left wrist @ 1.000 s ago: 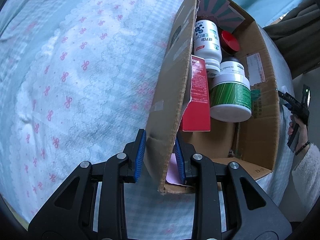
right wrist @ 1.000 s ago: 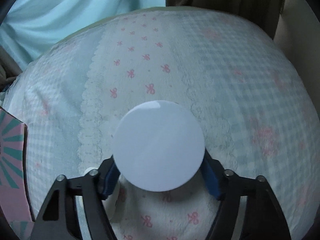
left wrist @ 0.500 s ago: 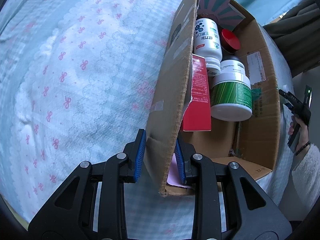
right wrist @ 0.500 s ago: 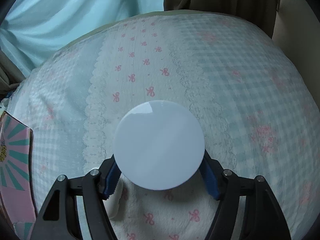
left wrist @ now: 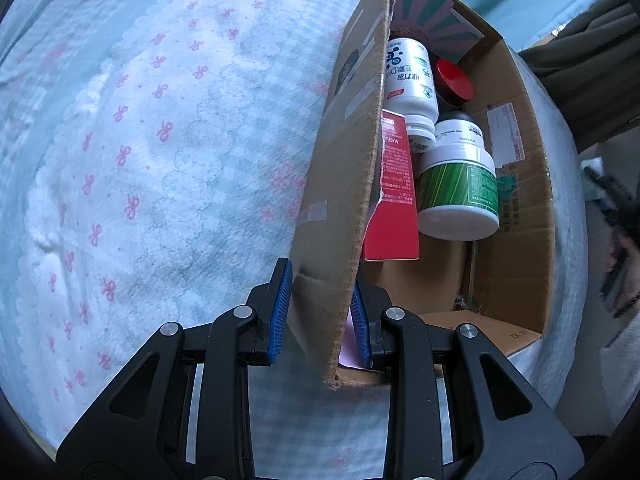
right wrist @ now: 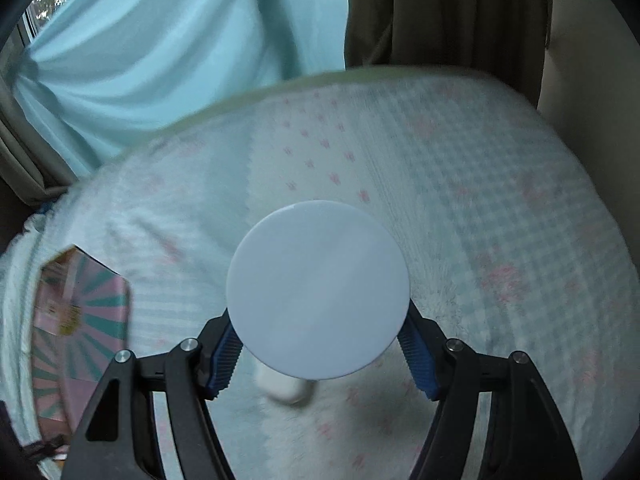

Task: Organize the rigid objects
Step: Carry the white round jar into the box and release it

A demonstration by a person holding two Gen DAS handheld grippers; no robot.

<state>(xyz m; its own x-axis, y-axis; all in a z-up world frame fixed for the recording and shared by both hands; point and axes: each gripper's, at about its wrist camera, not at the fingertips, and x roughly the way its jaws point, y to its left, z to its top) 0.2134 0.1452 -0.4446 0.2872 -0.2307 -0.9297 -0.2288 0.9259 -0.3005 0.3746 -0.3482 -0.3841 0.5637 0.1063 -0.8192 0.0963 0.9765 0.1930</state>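
- The right gripper clamps a white round-ended container, flat end facing the camera, long axis along the fingers, above the bed.
- The left gripper pinches the box wall; bottles lie inside, room near the front.

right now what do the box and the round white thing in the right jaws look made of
Box: brown corrugated cardboard, matte; fluted torn edge and tape strips show. Round white thing: seemingly smooth plastic, faint sheen on its flat face; possibly a lid or container end.
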